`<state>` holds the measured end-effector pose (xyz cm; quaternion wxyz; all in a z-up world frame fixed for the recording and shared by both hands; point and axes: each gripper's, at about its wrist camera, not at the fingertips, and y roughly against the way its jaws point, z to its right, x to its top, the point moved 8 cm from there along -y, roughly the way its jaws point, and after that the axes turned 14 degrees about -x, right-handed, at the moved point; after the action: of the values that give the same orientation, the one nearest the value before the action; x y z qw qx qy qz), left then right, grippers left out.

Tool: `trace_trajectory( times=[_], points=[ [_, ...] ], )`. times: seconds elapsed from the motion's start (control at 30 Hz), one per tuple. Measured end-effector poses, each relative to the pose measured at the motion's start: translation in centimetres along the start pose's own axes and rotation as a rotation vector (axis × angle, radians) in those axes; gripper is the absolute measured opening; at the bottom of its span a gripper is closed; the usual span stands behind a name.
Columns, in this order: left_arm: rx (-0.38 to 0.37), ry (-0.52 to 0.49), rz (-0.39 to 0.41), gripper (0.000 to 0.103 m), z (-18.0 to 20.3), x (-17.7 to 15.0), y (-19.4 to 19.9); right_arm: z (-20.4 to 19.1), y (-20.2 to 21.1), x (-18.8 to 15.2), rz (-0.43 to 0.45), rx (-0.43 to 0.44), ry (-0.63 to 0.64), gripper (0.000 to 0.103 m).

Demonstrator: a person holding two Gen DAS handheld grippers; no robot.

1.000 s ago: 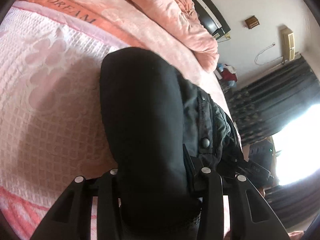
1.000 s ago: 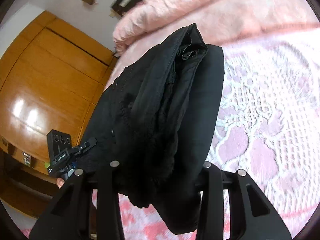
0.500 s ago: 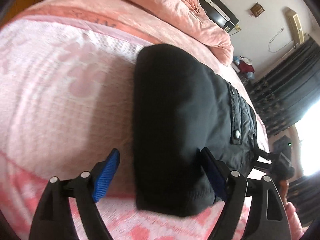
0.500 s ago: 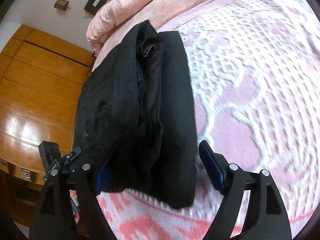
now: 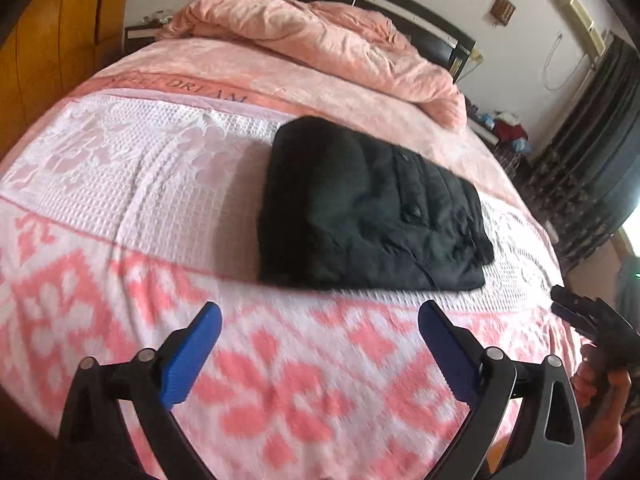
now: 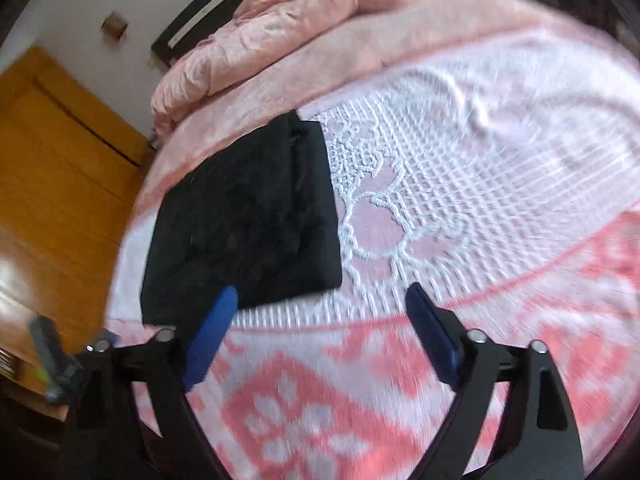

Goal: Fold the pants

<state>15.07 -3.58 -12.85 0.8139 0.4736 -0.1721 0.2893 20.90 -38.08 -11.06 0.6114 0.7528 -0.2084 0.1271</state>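
Both grippers have let go. A second ago each was clamped on the black pants [image 5: 368, 208]; now the left gripper [image 5: 320, 324] and the right gripper [image 6: 320, 304] hang back from the bundle, jaws wide and still opening, with only bedspread showing between the blue pads. The pants lie as a compact folded rectangle on the white waffle panel of the bedspread [image 5: 132, 184], near the middle of the bed, touching neither gripper. I judge the fold finished, or at most wanting a last tidy (the right-hand edge in the left view looks a little rumpled).

The bundle's near edge sits just beyond the coral flowered band, well in from the bed's foot. Bare cover lies on both sides of it, so there is room to draw back or come in again from the front. The heaped pink duvet [image 5: 320, 40] sits well behind, by the headboard. To the far right in the left view, a hand [image 5: 600, 376] holds the other gripper beside the bed's edge.
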Motion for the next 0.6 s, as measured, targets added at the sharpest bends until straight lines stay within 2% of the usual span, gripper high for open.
trace_trajectory(
  times=[0.13,0.3,0.6],
  points=[
    [0.011,-0.005,0.023,0.099,2.0,-1.0,1.8,-2.2,3.6,-2.2,0.076,-0.112,0.088,0.098],
    [0.067,-0.064,0.023,0.099,3.0,-1.8,3.5,-3.8,6.0,-5.0,0.138,-0.276,0.183,0.100],
    [0.115,-0.107,0.063,0.099,3.6,-2.5,6.0,-5.7,8.1,-7.3,0.158,-0.295,0.210,0.100]
  ],
)
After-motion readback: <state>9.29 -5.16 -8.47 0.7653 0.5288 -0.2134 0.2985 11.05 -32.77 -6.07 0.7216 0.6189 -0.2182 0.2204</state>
